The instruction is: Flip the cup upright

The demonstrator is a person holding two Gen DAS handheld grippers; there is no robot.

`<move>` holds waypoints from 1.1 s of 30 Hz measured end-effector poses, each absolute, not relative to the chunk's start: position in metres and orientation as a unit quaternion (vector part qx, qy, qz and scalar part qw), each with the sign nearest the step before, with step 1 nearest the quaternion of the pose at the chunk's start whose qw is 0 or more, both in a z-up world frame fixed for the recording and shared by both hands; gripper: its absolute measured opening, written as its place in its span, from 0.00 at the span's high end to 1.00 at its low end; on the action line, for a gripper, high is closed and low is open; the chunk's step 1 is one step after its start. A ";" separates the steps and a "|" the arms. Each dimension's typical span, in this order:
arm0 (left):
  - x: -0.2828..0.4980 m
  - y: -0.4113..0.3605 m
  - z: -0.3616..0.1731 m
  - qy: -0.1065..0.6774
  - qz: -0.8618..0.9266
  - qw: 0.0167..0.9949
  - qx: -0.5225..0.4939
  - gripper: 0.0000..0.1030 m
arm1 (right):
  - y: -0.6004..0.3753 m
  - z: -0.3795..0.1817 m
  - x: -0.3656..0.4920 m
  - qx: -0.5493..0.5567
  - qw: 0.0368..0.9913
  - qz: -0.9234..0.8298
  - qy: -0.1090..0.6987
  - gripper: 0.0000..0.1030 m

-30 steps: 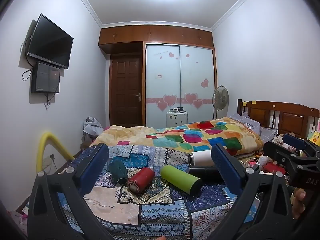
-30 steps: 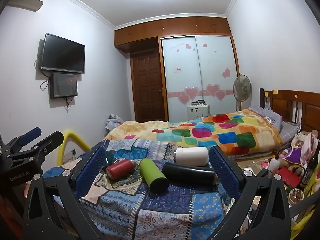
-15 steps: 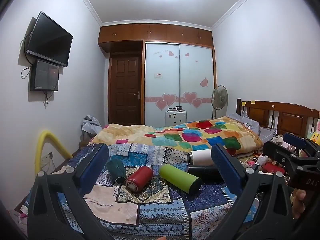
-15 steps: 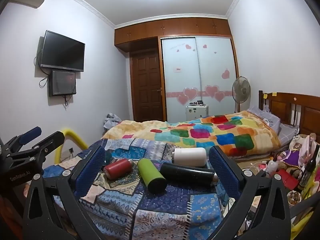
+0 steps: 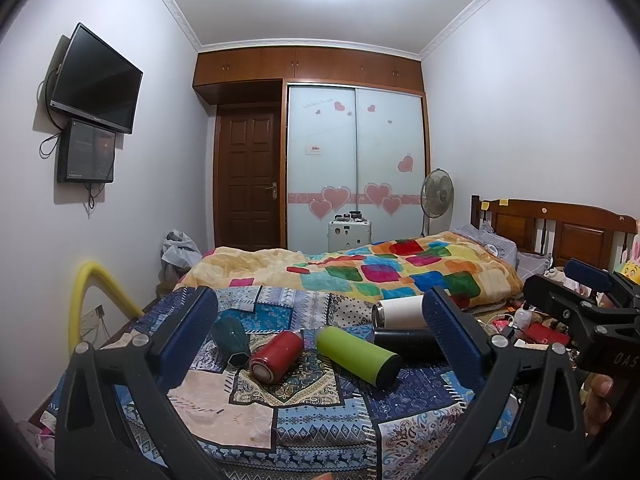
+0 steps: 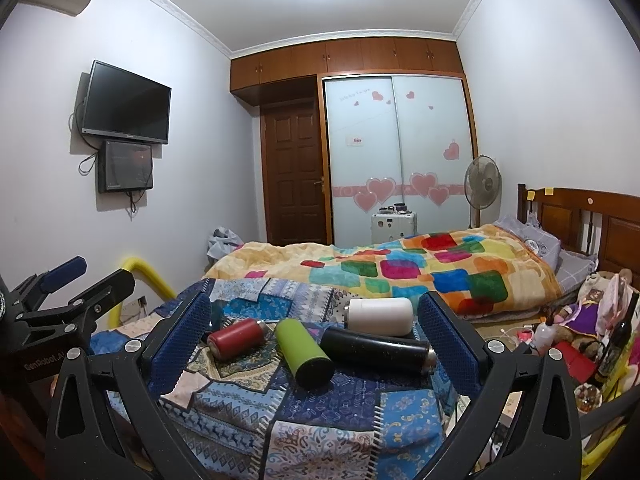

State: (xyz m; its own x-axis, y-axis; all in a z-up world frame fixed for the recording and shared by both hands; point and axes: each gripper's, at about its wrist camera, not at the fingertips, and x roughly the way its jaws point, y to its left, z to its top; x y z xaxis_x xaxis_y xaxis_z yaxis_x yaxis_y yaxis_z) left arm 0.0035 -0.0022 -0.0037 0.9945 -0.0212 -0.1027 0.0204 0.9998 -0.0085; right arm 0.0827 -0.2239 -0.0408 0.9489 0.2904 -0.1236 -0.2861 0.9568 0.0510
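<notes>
Several cups lie on their sides on a patchwork cloth (image 5: 256, 408): a dark teal cup (image 5: 231, 338), a red cup (image 5: 277, 356), a green cup (image 5: 358, 354), a black cup (image 5: 404, 343) and a white cup (image 5: 398, 311). In the right wrist view I see the red cup (image 6: 236, 338), green cup (image 6: 304, 352), black cup (image 6: 378, 350) and white cup (image 6: 380, 316). My left gripper (image 5: 320, 340) is open and empty, short of the cups. My right gripper (image 6: 314, 340) is open and empty, short of them too.
The cloth covers a raised surface with its front edge (image 6: 320, 432) close to me. A bed with a colourful blanket (image 5: 384, 272) lies behind. A yellow tube (image 5: 86, 296) arches at the left. Clutter (image 6: 580, 340) crowds the right side. The other gripper (image 5: 592, 312) shows at the right edge.
Both grippers have risen and tilted a little; the cups sit slightly lower in both views. No cup has moved. Both grippers stay open.
</notes>
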 end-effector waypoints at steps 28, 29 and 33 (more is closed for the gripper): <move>0.006 0.000 -0.007 0.051 -0.008 0.999 -0.007 0.00 | -0.216 -0.033 0.080 0.011 0.987 0.145 0.061 0.00; 0.006 0.000 -0.007 0.051 -0.008 0.999 -0.006 0.00 | -0.216 -0.033 0.079 0.011 0.987 0.145 0.061 0.00; 0.006 0.000 -0.007 0.051 -0.008 0.999 -0.007 0.00 | -0.216 -0.033 0.079 0.011 0.987 0.145 0.061 0.00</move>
State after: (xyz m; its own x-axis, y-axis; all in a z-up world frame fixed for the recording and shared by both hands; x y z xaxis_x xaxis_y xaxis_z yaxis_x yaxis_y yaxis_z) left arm 0.0060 -0.0001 -0.0069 0.9947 -0.0167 -0.1016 0.0154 0.9998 -0.0139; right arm 0.0792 -0.2158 -0.0328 0.9502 0.2887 -0.1174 -0.2859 0.9574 0.0400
